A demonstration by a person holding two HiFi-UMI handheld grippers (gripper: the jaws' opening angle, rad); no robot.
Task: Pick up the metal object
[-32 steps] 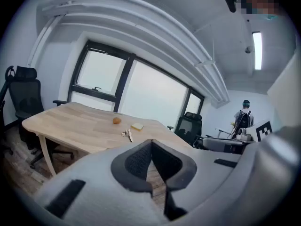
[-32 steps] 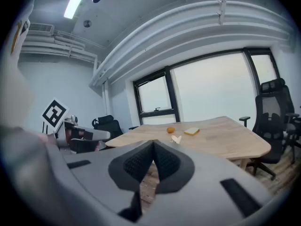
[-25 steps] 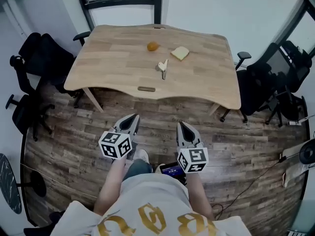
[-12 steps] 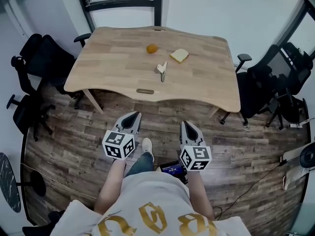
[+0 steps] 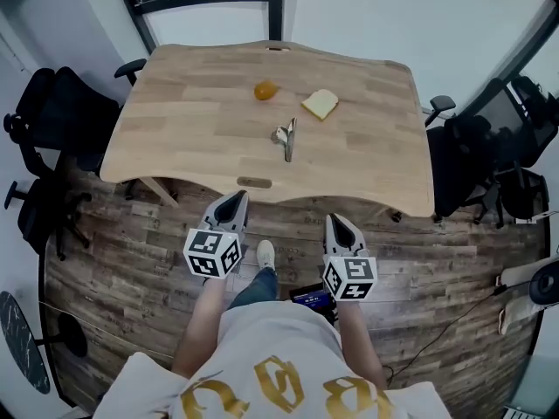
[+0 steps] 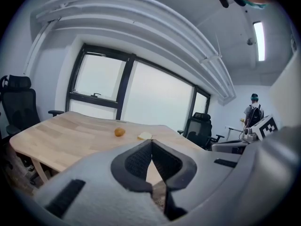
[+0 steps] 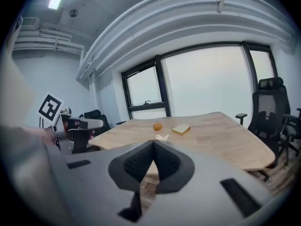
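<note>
Both the left gripper (image 5: pixel 230 209) and right gripper (image 5: pixel 336 230) have jaws closed, empty, near the table (image 5: pixel 192 147); the metal object (image 5: pixel 286 136) lies farther away.

The head view looks steeply down from overhead onto the wooden surface (image 5: pixel 201 138) and floor (image 5: pixel 131 260). Cameras on the left gripper (image 5: pixel 239 195) and right gripper (image 5: pixel 331 218) sit low, short of the surface's near edge, facing across it toward the windows (image 6: pixel 155 98). All 3 views share the surface top.
</note>
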